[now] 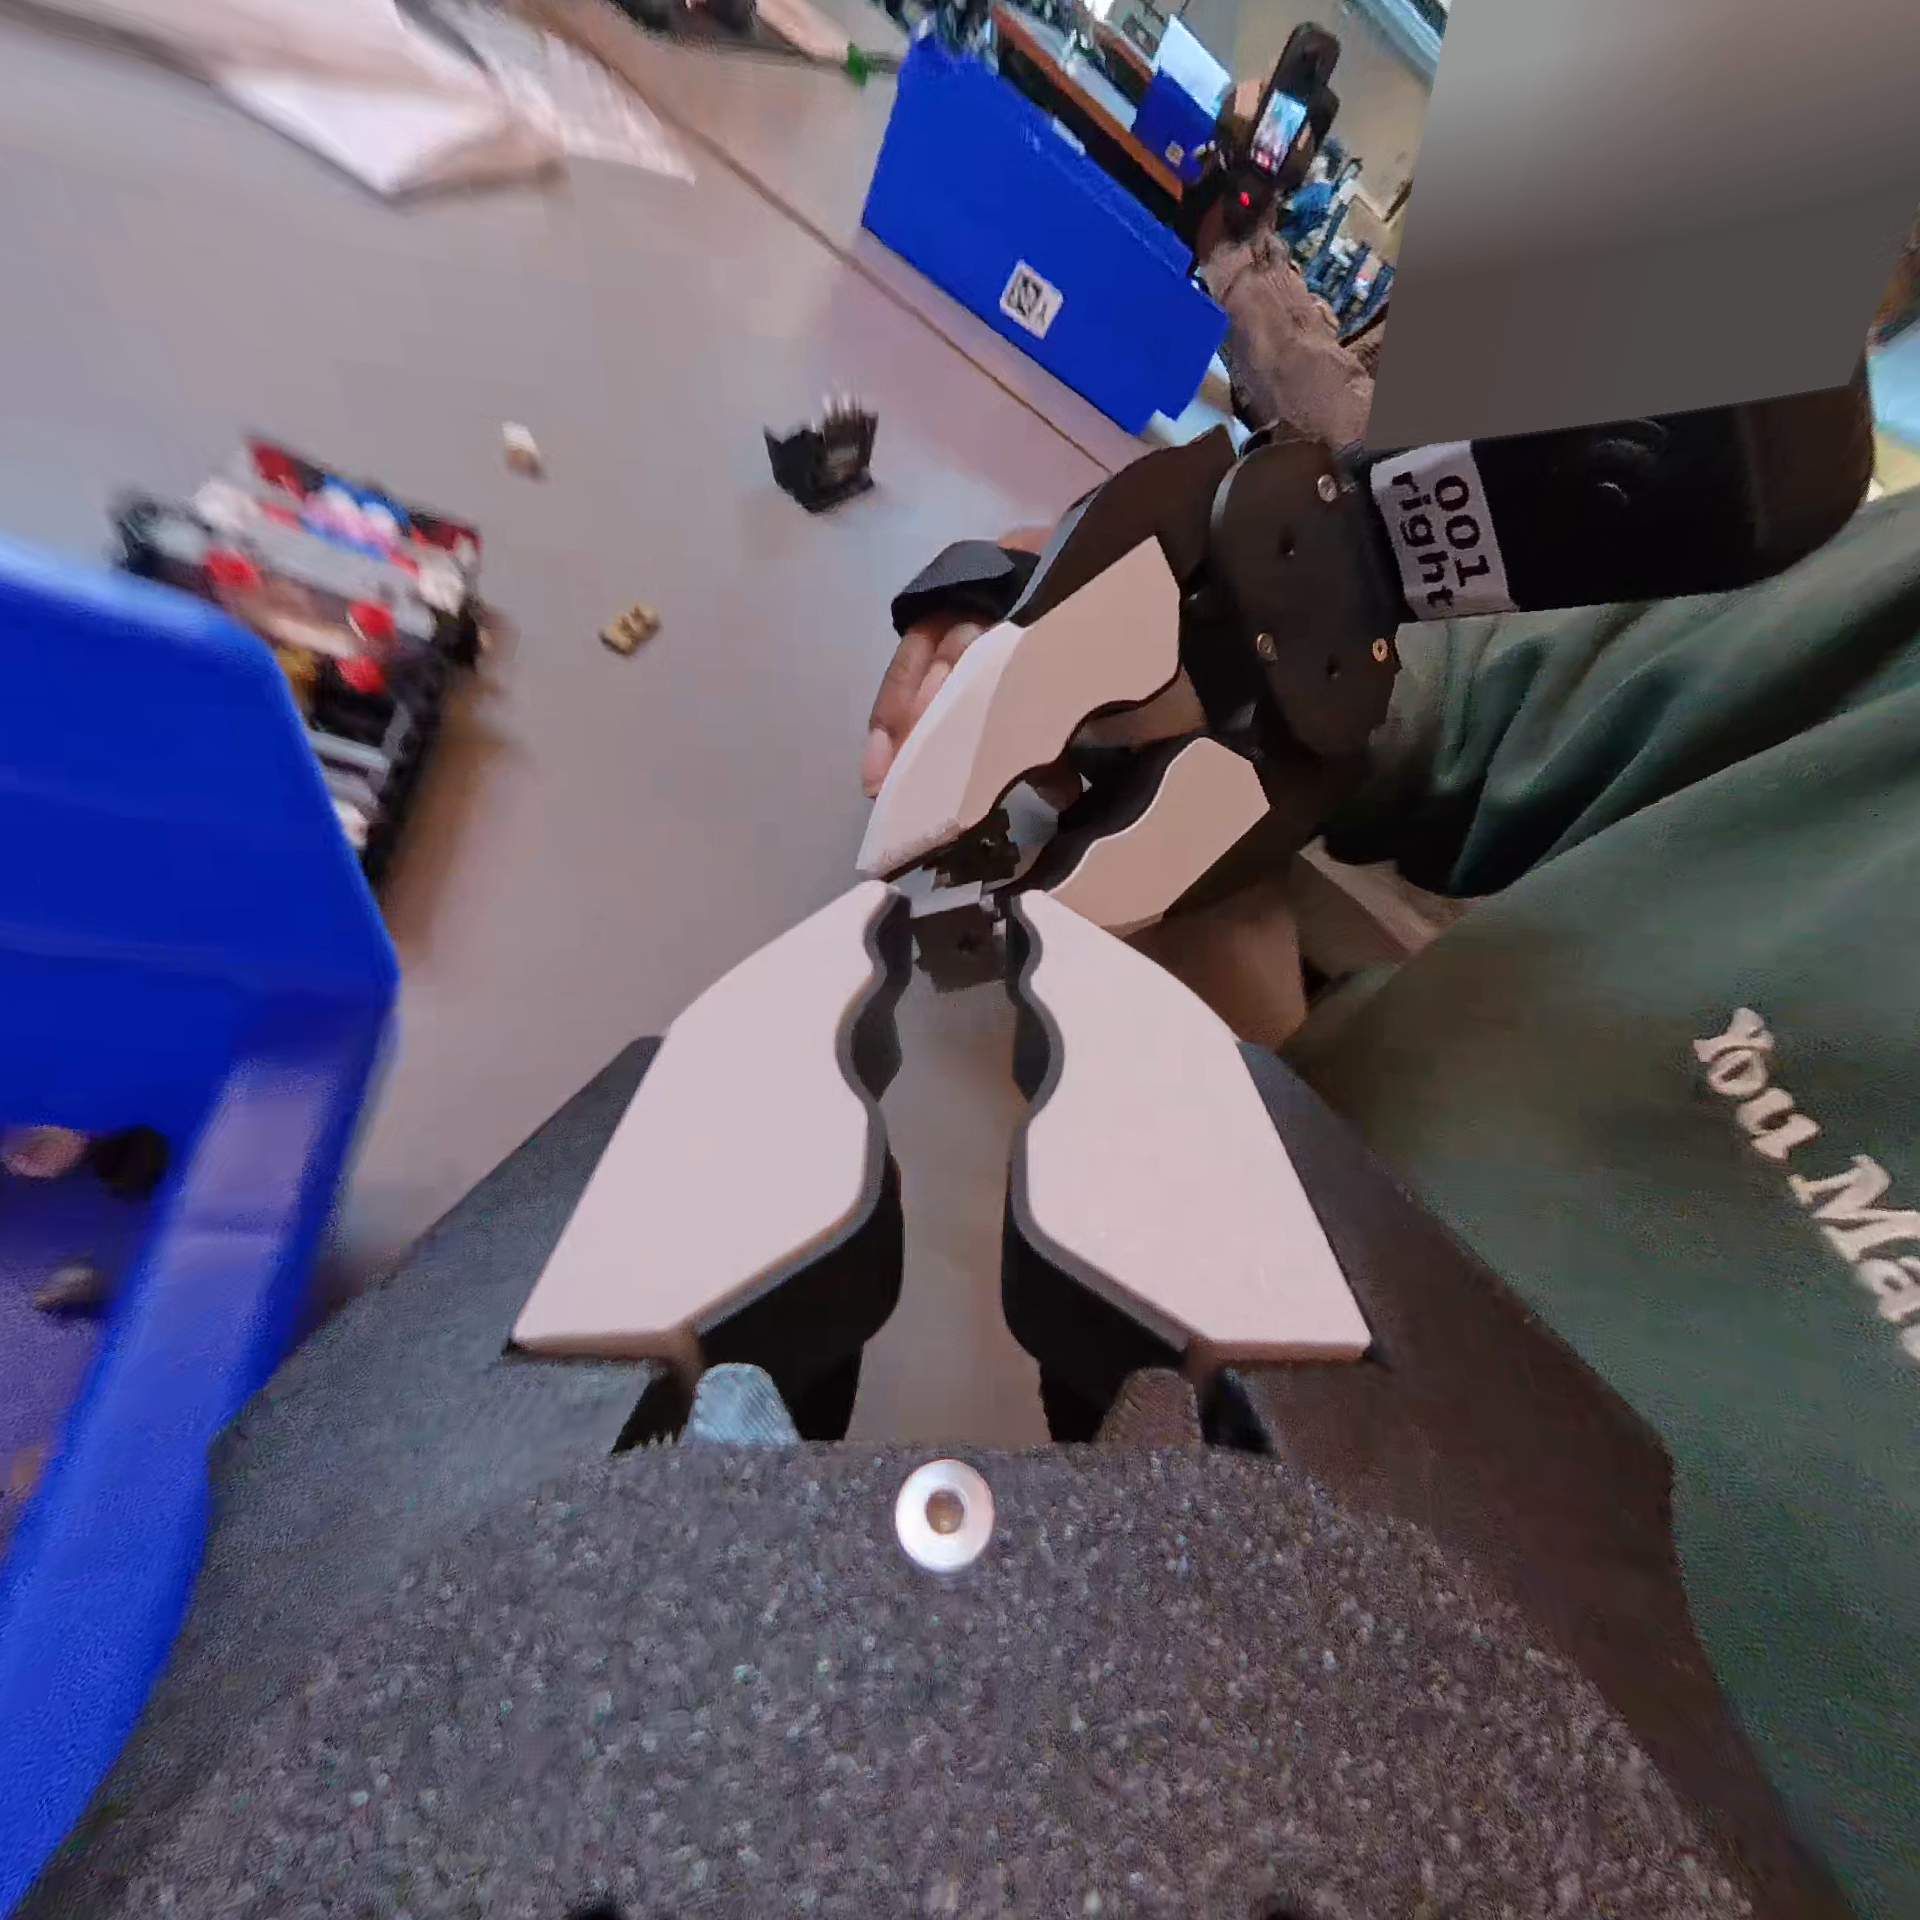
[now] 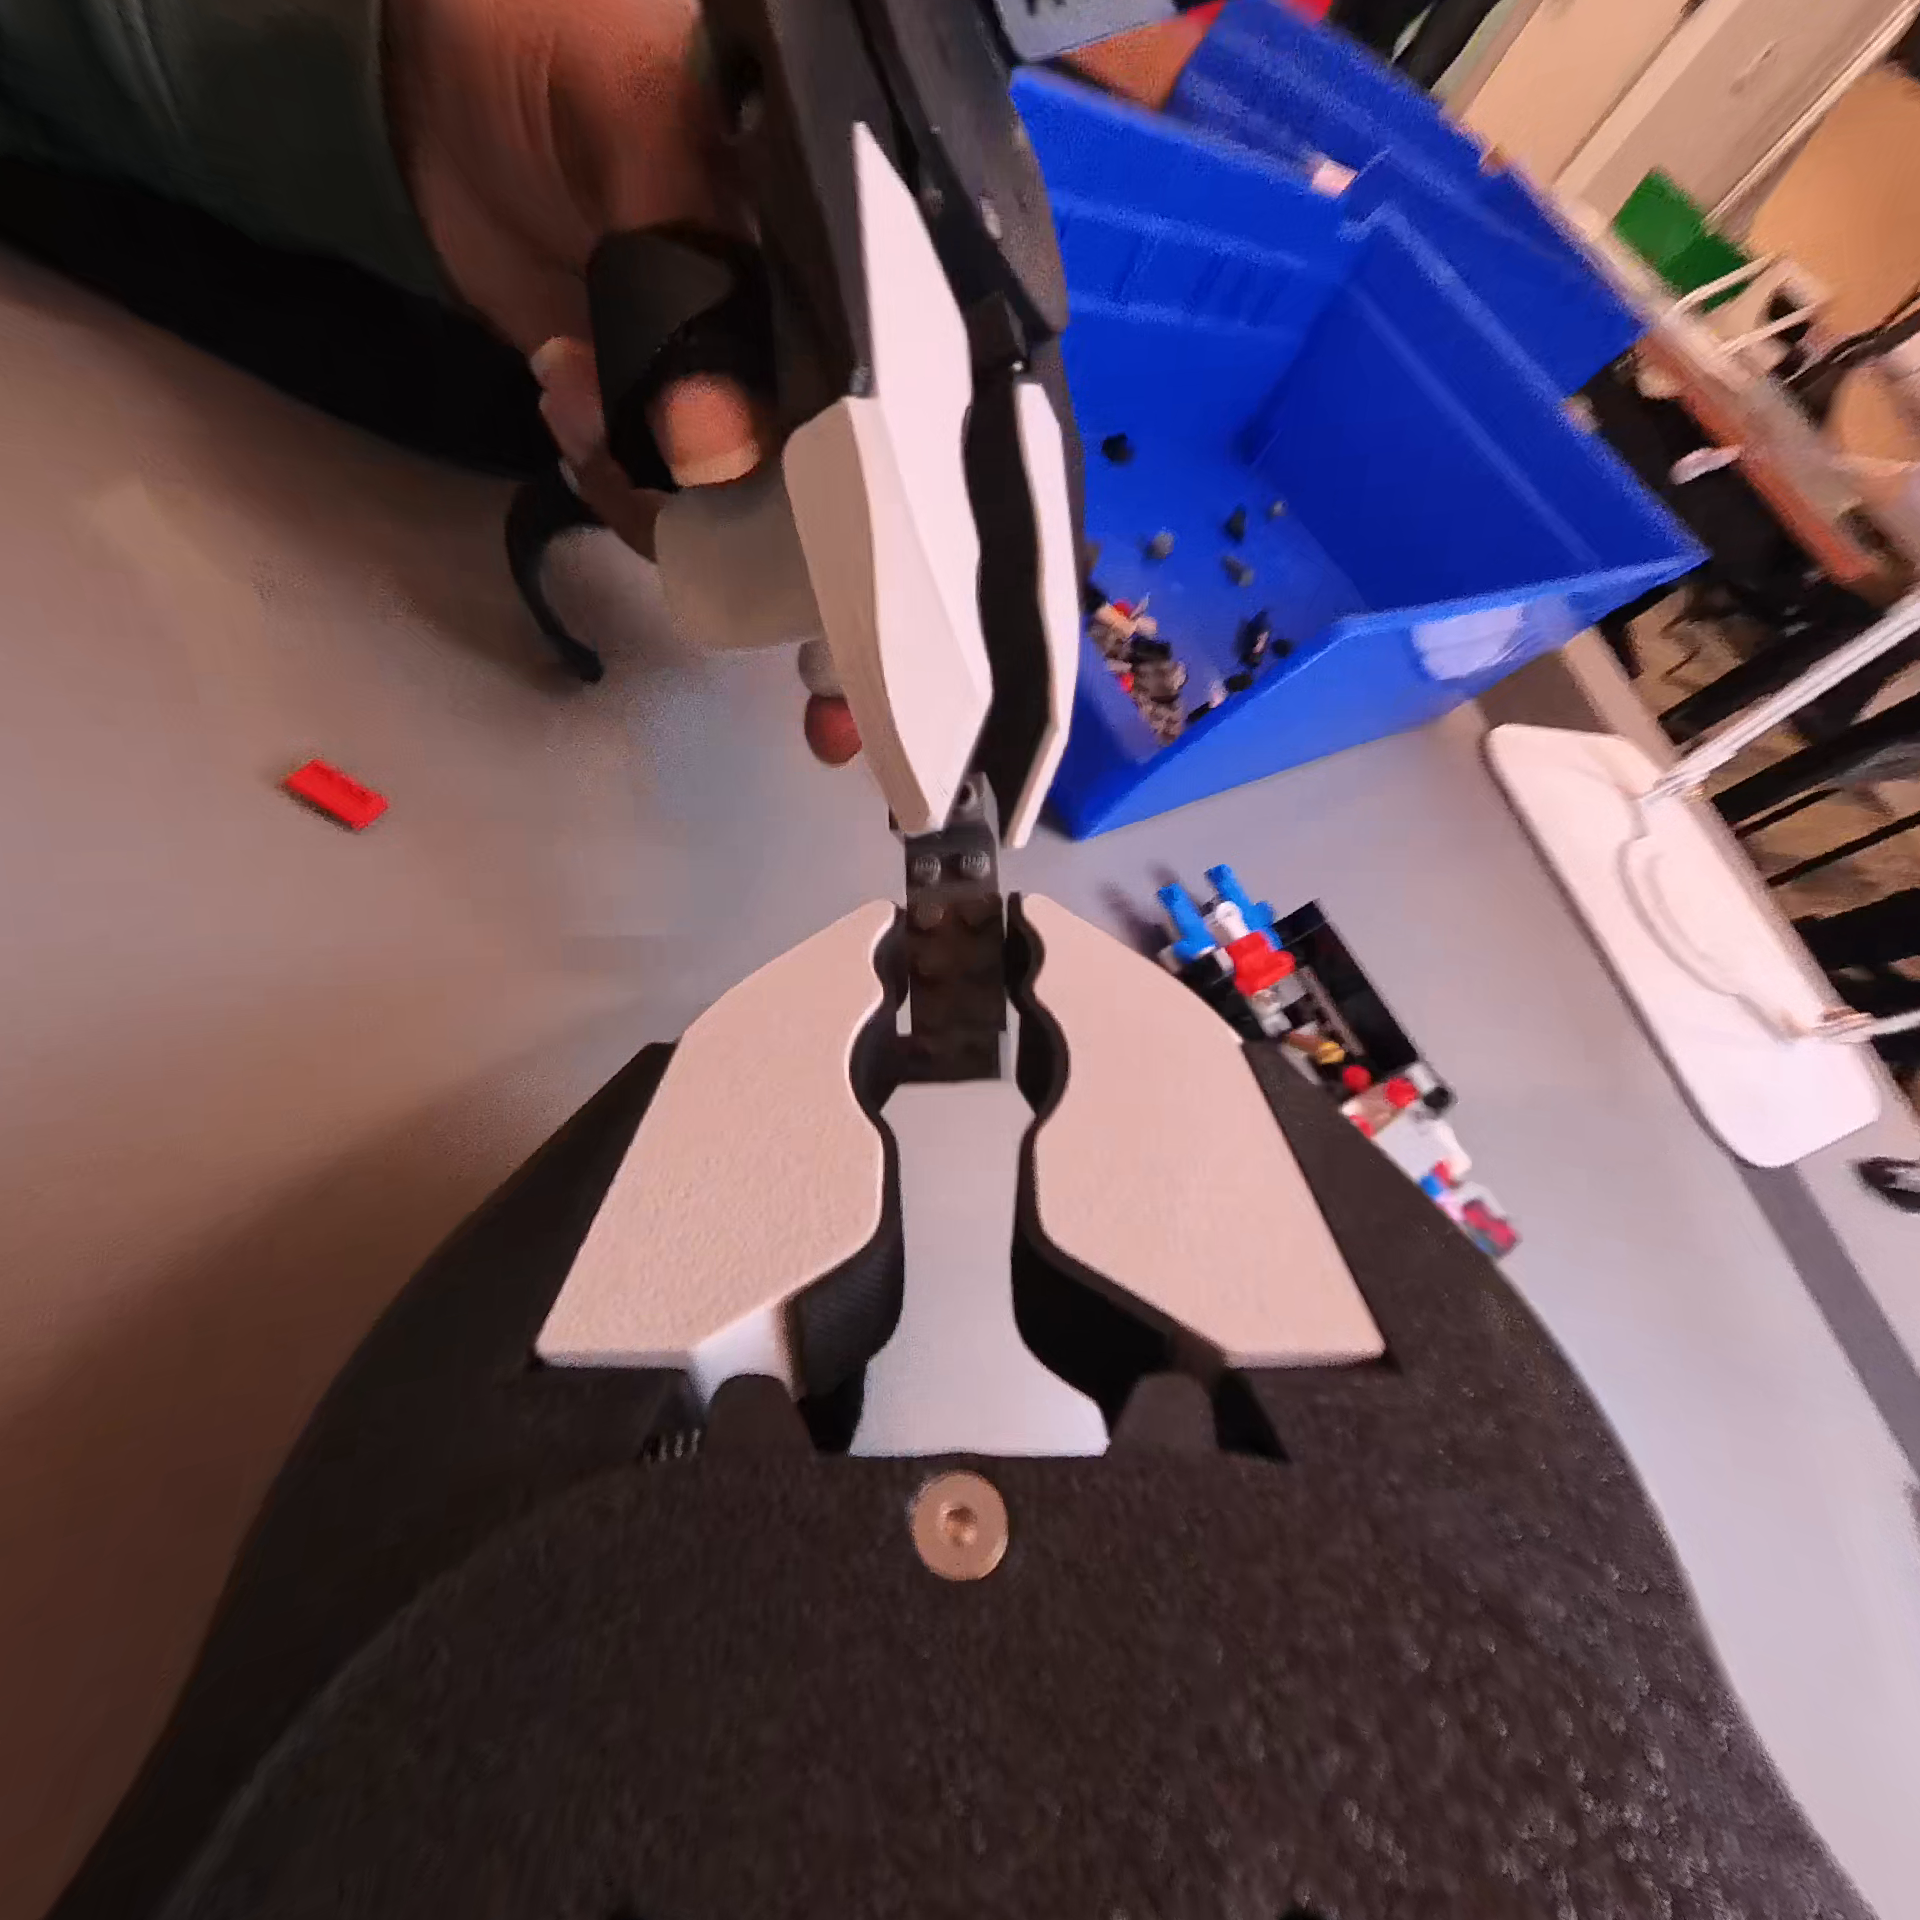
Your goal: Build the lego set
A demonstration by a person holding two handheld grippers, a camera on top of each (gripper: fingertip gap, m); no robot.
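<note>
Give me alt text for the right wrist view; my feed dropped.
The right gripper and left gripper meet tip to tip over a grey table, each pinching dark lego pieces. A blue bin of small parts stands behind; a red piece lies left.

A grey table [image 2: 312, 1039] carries a red plate [image 2: 335, 794], blue bins [image 2: 1351, 582] and a part-built model [image 2: 1320, 1018].

Soft, even indoor light is filling both views, casting only faint shadows on the pale table [image 2: 312, 1039]. Wide-angle distortion is bending the edges. Motion blur is smearing the blue bin [image 1: 156, 935] and the brick model [image 1: 312, 582]; background furniture is falling out of focus.
</note>
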